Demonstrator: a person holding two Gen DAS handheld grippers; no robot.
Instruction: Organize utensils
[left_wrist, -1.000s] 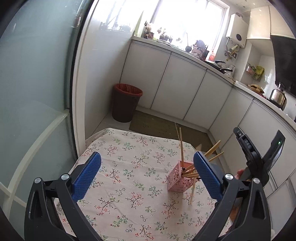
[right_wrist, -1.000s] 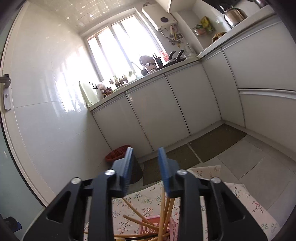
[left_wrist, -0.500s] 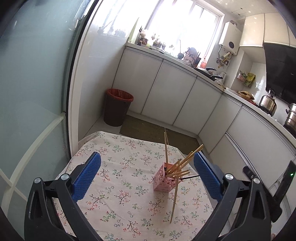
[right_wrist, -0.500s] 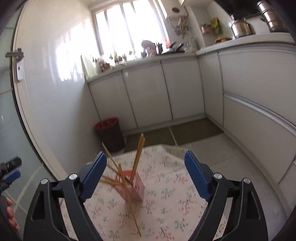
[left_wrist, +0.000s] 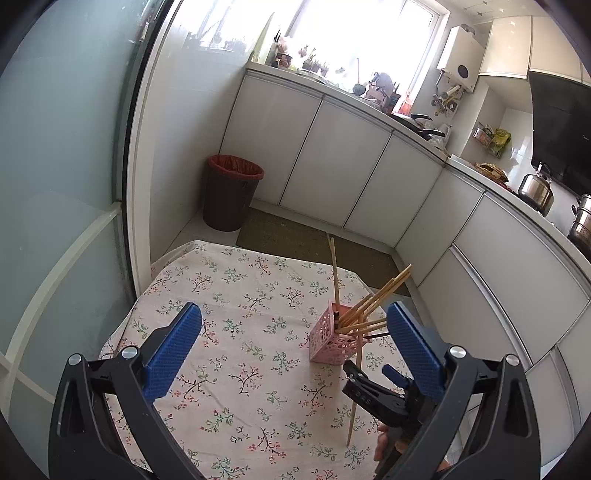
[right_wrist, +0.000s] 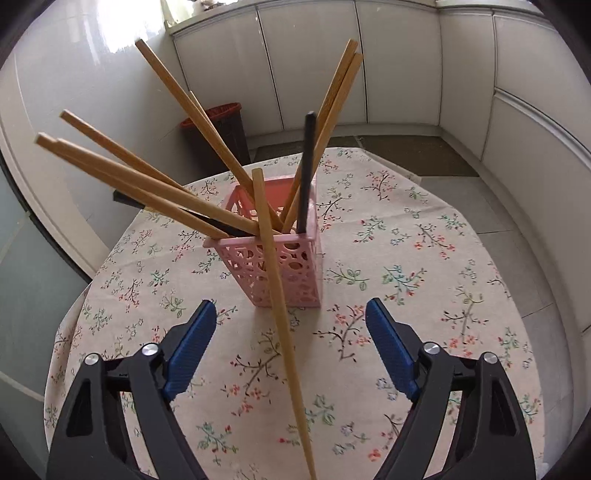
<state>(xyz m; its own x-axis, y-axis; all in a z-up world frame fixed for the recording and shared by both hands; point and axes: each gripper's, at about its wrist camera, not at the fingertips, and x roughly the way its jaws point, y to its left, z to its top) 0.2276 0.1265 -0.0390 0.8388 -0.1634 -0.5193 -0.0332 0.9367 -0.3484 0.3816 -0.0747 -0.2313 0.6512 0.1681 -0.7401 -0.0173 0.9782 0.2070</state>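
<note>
A pink perforated holder (left_wrist: 334, 341) (right_wrist: 280, 266) stands on the floral tablecloth (right_wrist: 406, 240) with several wooden chopsticks (right_wrist: 207, 133) and black chopsticks (right_wrist: 306, 166) fanned out of it. One wooden chopstick (right_wrist: 280, 314) (left_wrist: 355, 391) is outside it, tip on the cloth, leaning on the holder's near rim. My right gripper (right_wrist: 287, 314) (left_wrist: 369, 369) sits low in front of the holder. Its jaws are closing with that leaning chopstick between them, the pads clear of it. My left gripper (left_wrist: 293, 310) hangs open and empty above the table, back from the holder.
A dark bin with a red liner (left_wrist: 231, 195) (right_wrist: 221, 122) stands on the floor beyond the table. White cabinets (left_wrist: 332, 155) line the far and right walls. A brown mat (left_wrist: 295, 240) lies before them. A frosted glass door (left_wrist: 55, 184) is at left.
My right gripper has dropped from above the holder, tipped downward and spread its jaws; the leaning chopstick now runs between them. The left gripper has hardly moved.
</note>
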